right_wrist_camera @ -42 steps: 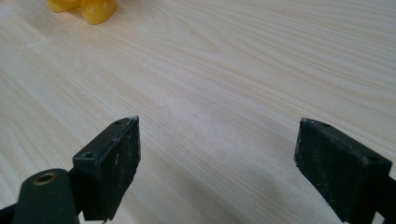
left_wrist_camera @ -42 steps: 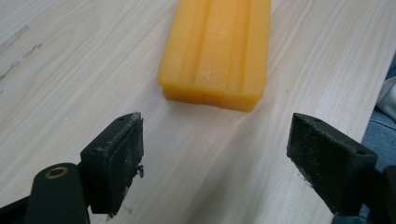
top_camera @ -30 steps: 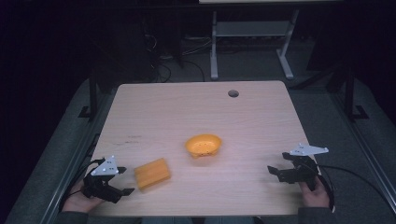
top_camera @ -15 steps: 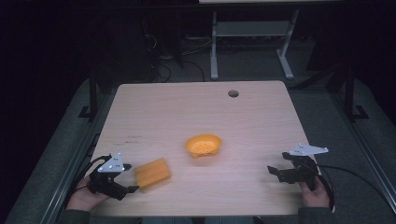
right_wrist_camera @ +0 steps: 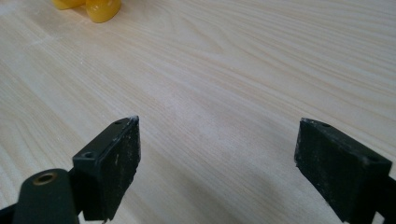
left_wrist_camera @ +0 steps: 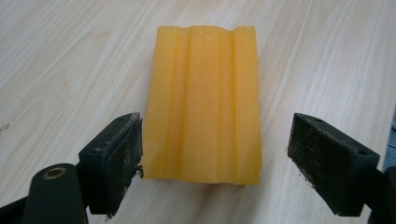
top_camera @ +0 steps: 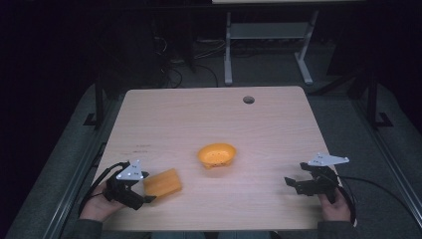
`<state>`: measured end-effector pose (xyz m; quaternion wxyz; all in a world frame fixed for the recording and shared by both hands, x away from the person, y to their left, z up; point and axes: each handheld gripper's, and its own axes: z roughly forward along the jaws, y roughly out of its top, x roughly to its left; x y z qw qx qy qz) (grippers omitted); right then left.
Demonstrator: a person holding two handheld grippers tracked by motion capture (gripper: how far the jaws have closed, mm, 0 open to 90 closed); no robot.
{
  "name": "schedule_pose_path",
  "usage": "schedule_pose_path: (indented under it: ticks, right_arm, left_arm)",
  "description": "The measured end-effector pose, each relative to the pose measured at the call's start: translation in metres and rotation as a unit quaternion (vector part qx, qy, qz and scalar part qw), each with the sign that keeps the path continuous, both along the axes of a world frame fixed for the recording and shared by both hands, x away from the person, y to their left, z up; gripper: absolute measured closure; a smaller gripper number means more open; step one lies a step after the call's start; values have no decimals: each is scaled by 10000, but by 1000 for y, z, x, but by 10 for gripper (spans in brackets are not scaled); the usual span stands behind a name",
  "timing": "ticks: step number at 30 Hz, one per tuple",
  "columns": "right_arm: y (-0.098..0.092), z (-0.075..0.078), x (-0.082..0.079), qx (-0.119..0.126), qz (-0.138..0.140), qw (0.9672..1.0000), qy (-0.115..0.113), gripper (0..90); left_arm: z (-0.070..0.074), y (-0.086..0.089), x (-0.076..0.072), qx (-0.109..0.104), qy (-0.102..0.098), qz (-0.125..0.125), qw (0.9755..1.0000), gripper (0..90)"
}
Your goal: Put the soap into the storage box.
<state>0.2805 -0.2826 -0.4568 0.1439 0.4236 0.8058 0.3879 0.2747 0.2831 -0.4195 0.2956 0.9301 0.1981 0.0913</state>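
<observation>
Left claw [left_wrist_camera: 212, 154] gapes around the block [left_wrist_camera: 203, 102], about to grasp; next, squeeze shut. Right claw [right_wrist_camera: 217, 158] rests apart, idle.

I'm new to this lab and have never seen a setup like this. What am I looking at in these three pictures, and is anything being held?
There is no robot arm here. A person at a wooden table holds a hand tool in each hand, each with two black jaws.

The high view looks down from above the person's side: the left gripper is at the lower left, the right gripper at the lower right. The other two pictures come from cameras riding on the grippers, looking along their jaws.

On the table lie an orange ridged block and an orange bowl near the middle.

Nothing is held. The left gripper's jaws stand open on either side of the block's near end; one seems to touch it or nearly so, the other is clearly apart. The right gripper is open over bare wood.
</observation>
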Motion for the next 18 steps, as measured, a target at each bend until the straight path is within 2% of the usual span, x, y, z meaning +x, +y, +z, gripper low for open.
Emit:
schedule_pose_path:
  ticks: [4,18]
  right_arm:
    - [1,0,0,6,1,10000,-3,140]
    - [1,0,0,6,9,10000,8,140]
  left_arm:
    - [-1,-3,3,-2,4,-11,10000,173]
    - [-6,-22,16,219,70,-173,9996,171]
